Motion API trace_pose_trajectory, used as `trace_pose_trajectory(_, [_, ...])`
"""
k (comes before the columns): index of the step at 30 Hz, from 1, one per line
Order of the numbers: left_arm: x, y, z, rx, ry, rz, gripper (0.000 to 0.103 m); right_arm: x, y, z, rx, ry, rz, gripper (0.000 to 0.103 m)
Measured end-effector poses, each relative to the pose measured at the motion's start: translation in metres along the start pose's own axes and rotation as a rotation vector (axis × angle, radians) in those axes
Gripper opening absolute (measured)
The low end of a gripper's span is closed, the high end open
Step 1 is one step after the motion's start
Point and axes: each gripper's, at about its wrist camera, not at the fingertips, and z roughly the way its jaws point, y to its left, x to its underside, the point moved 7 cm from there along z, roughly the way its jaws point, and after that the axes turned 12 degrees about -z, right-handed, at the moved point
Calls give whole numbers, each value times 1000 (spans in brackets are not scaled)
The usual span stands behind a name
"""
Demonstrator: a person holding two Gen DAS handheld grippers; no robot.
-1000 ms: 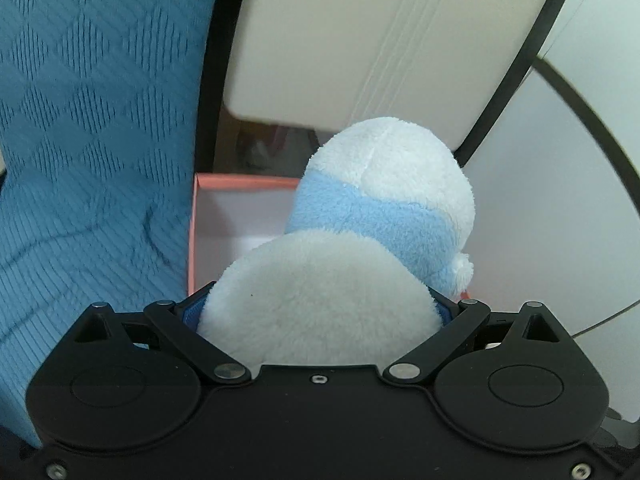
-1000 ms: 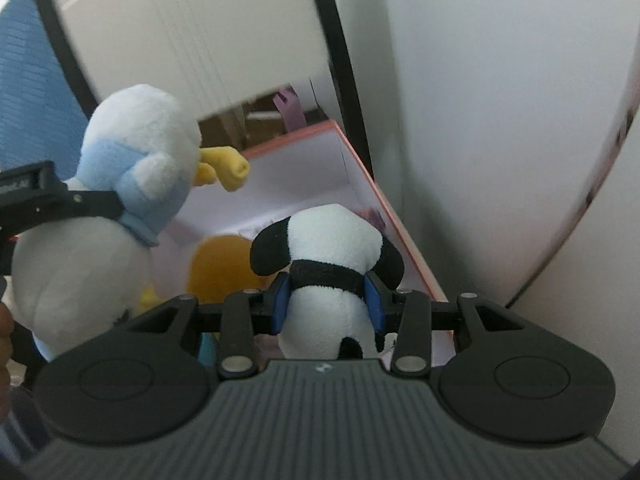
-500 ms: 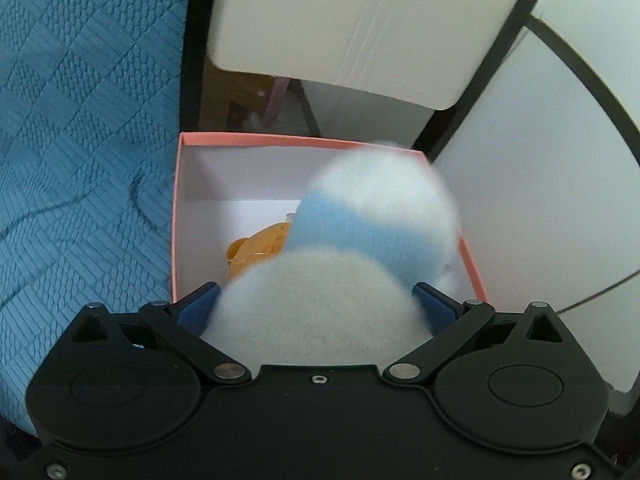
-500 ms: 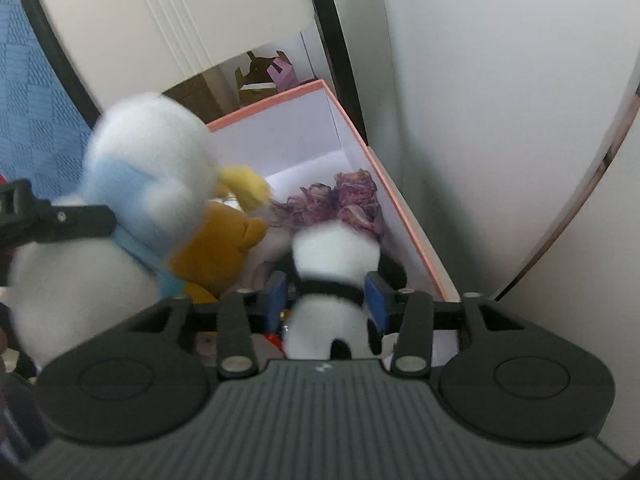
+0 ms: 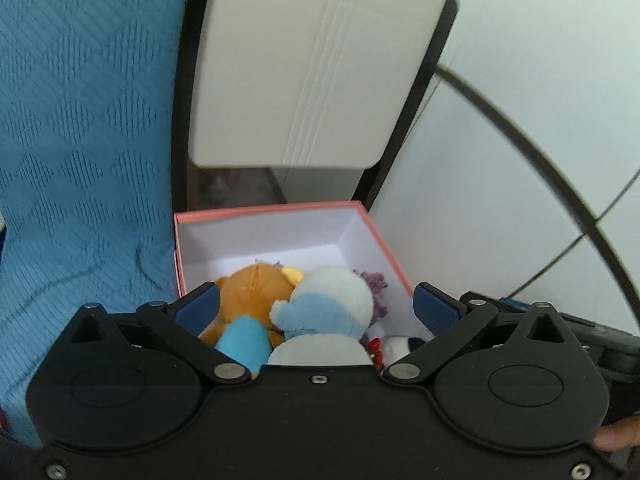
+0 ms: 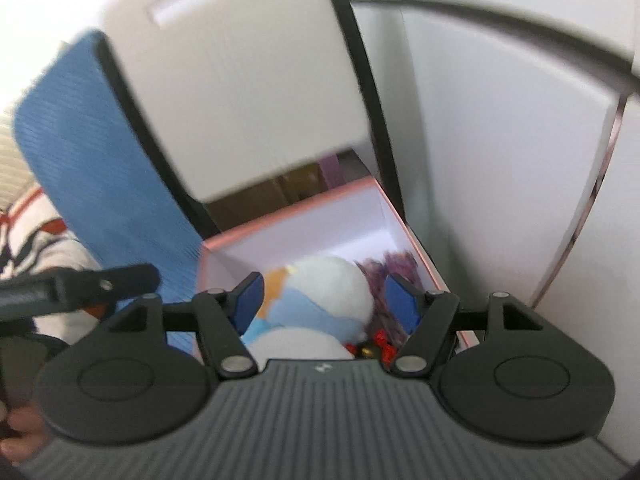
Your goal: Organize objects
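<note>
1. The pink-rimmed box (image 5: pixel 372 228) is open at the top; its far half is bare white floor, free for entry
2. Its near half is packed: white-and-blue plush duck (image 5: pixel 328 304), orange plush (image 5: pixel 252 292), purple tuft (image 5: pixel 376 284) against the right wall
3. A cream chair back (image 5: pixel 312 64) overhangs behind the box
4. Blue fabric (image 5: pixel 80 160) crowds the left side; a white panel (image 5: pixel 500 160) closes the right

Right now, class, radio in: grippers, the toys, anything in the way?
Left gripper open, empty. Right gripper just opening, empty. Duck plush, bear plush in pink box. Nothing blocking.
</note>
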Motion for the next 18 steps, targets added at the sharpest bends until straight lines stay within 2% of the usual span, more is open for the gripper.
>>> trace_pose_trajectory(4, [-7, -5, -41, 37, -49, 18, 103, -10, 24, -37, -15, -59, -36, 69])
trace_pose_trajectory(11, [-5, -12, -102, 78, -116, 81, 103, -4, 52, -81, -27, -90, -20, 69])
trace_pose_trajectory(18, [12, -6, -133, 112, -140, 116, 103, 17, 74, -96, -22, -91, -34, 69])
